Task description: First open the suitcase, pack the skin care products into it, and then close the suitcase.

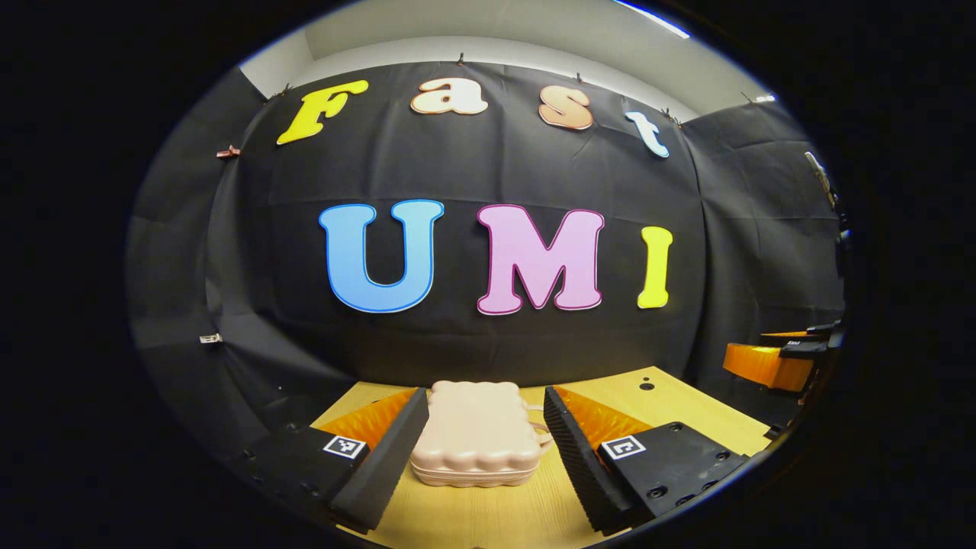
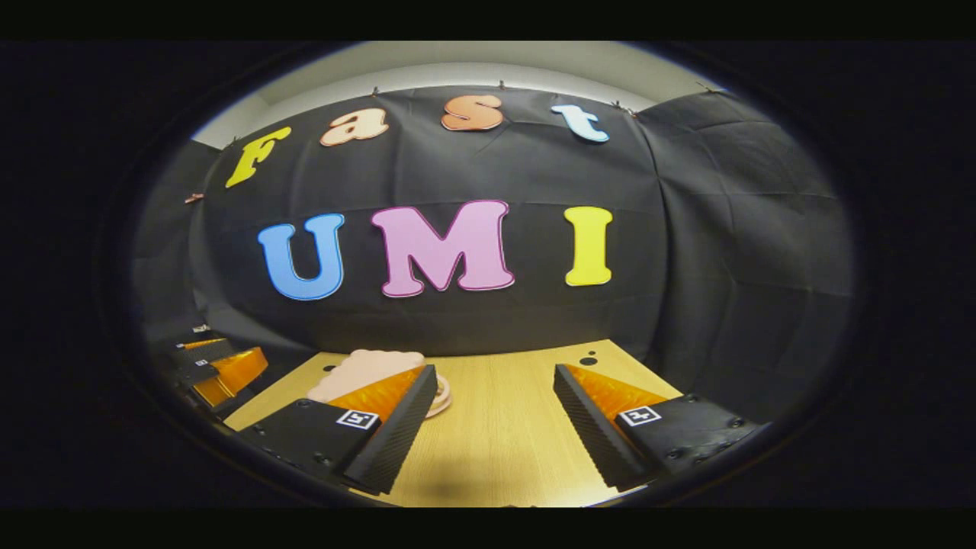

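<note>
In the left gripper view, my left gripper [image 1: 480,435] fills the bottom of the frame, its two fingers [image 1: 381,457] spread wide and released, grasping nothing. Between them, low at centre, lies the suitcase [image 1: 476,438]: a small pale pink case with scalloped, puffy edges, lying flat and closed on the wooden table [image 1: 488,511], its handle [image 1: 540,435] pointing to the right. Whether the left finger touches the case's side I cannot tell; the right finger stands just beside the handle, apart from it. At the far right edge, my other gripper [image 1: 778,358] shows partly.

In the right gripper view, my right gripper [image 2: 496,427] sits at the bottom, its fingers [image 2: 587,427] also wide apart and released, with bare table [image 2: 496,427] between them. The suitcase [image 2: 366,370] lies lower left of centre, half hidden behind my left finger. Farther left, at the edge, the left gripper [image 2: 221,370] shows. Beyond everything hangs the black cloth wall [image 2: 724,252].
</note>
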`<state>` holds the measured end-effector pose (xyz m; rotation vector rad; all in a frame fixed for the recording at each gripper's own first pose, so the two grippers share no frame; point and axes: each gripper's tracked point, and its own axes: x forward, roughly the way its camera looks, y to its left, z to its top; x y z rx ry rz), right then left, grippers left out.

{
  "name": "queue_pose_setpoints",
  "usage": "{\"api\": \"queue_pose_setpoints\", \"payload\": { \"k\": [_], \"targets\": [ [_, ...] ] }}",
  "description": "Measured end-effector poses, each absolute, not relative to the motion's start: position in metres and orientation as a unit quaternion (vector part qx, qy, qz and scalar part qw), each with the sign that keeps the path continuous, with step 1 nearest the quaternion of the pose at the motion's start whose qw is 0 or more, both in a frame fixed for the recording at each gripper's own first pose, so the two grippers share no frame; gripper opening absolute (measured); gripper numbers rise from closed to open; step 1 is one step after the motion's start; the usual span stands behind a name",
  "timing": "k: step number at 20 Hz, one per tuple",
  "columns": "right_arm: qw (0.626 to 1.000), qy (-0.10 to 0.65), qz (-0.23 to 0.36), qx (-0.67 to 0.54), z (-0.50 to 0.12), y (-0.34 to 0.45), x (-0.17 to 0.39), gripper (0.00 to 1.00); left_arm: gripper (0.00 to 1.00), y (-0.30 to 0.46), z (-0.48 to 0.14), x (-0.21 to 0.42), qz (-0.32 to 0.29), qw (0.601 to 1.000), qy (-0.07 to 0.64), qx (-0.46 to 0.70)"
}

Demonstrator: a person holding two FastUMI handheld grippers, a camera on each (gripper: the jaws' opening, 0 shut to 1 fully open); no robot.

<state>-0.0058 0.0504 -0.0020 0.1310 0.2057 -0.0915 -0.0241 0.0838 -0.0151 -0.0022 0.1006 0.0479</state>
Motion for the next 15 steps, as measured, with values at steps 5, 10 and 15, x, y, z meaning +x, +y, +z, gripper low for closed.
{"api": "queue_pose_setpoints", "payload": {
  "k": [5, 10, 15],
  "targets": [
    [0.991, 0.106, -0.041, 0.071, -0.004, 0.056, -0.008, 0.98, 0.96, 0.086, -0.015, -0.032, 0.027, 0.998, 0.051, 0.000],
    [0.992, 0.108, -0.021, 0.063, -0.005, 0.069, -0.013, 0.98, 0.96, 0.086, -0.010, -0.031, 0.020, 0.998, 0.054, -0.011],
    [0.988, 0.147, 0.012, 0.046, -0.026, 0.084, -0.022, 0.98, 0.96, 0.092, -0.005, -0.030, 0.023, 0.997, 0.066, -0.013]
  ]
}}
